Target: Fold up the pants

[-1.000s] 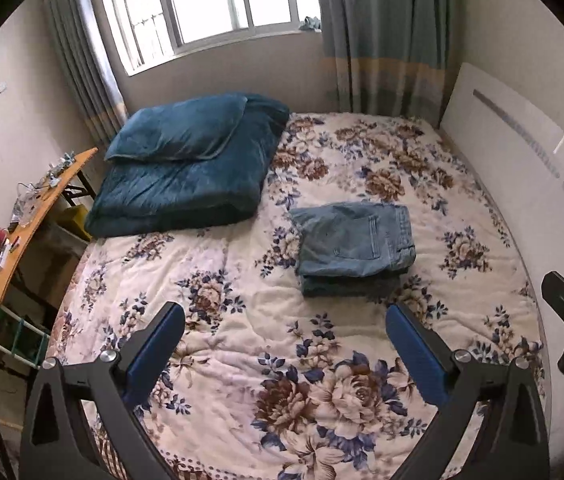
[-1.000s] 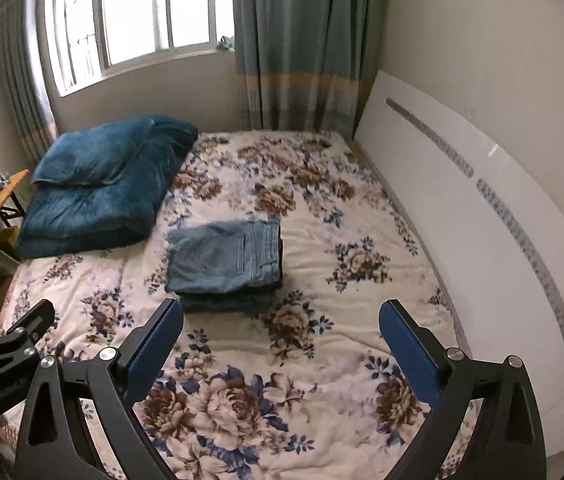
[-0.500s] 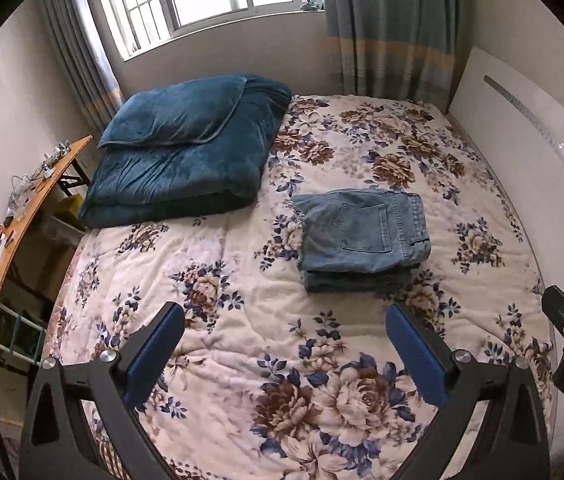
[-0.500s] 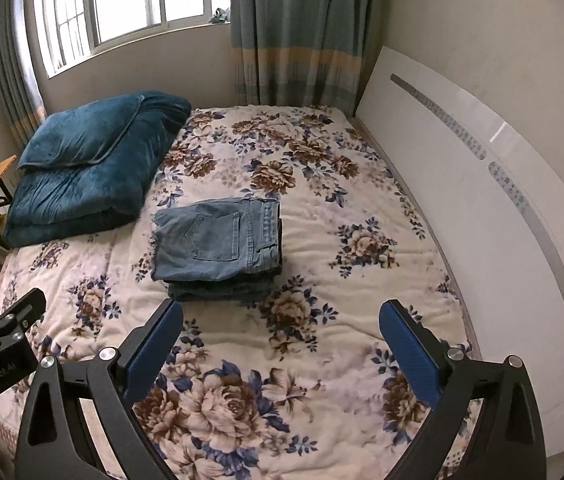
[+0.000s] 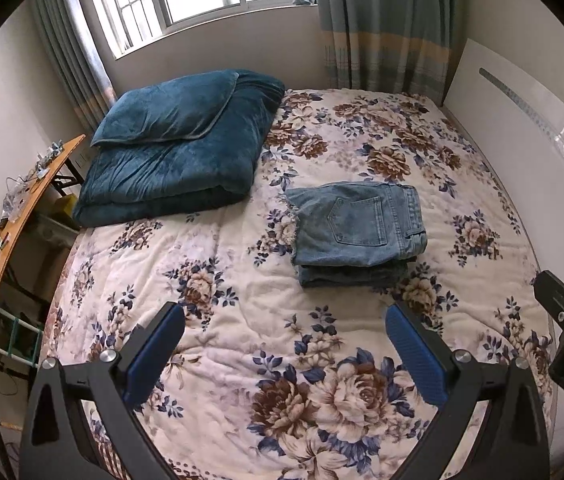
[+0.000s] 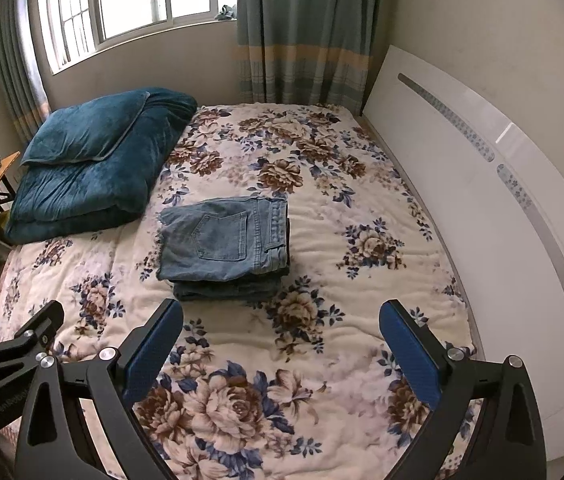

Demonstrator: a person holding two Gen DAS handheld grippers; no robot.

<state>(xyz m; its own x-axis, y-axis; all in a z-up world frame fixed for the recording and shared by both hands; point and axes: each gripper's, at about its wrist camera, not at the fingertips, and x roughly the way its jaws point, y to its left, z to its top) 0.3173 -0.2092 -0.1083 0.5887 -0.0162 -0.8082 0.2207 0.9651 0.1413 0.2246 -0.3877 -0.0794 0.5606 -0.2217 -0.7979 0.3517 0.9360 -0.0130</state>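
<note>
Pants (image 5: 355, 226): folded into a compact rectangular stack, lying flat near the middle of the bed (image 5: 242, 340), on the flowered cover. Back pocket facing up; waistband edge toward the white headboard (image 6: 461, 184); frayed hem edge toward the dark blue quilt (image 5: 178, 160). Well apart from both tools, touching neither.

Left gripper (image 5: 283, 346): fingers spread wide, holding nothing, poised above the near part of the bed. Right gripper (image 6: 282, 344): likewise spread wide and empty, just beside the left one (part of each tool's frame visible at the edge of the other's view).

Handling, judged from appearance:
- Denim, several layers thick. Probably moderately heavy for cloth, and fairly stiff along seams and waistband.
- Soft and limp everywhere else; layers likely to slide over one another and fan open if lifted by one corner only.
- Not fragile, not slippery; textured weave should give the blue pads good friction.

Where to take hold, if moving or re-squaring the stack:
- Pinch through all layers at the folded near edge, one tool at each end of that edge.
- Avoid the frayed hem side (loose threads, poor purchase) and the top layer alone.

Task status: folding appears complete, or very nearly so.
</note>
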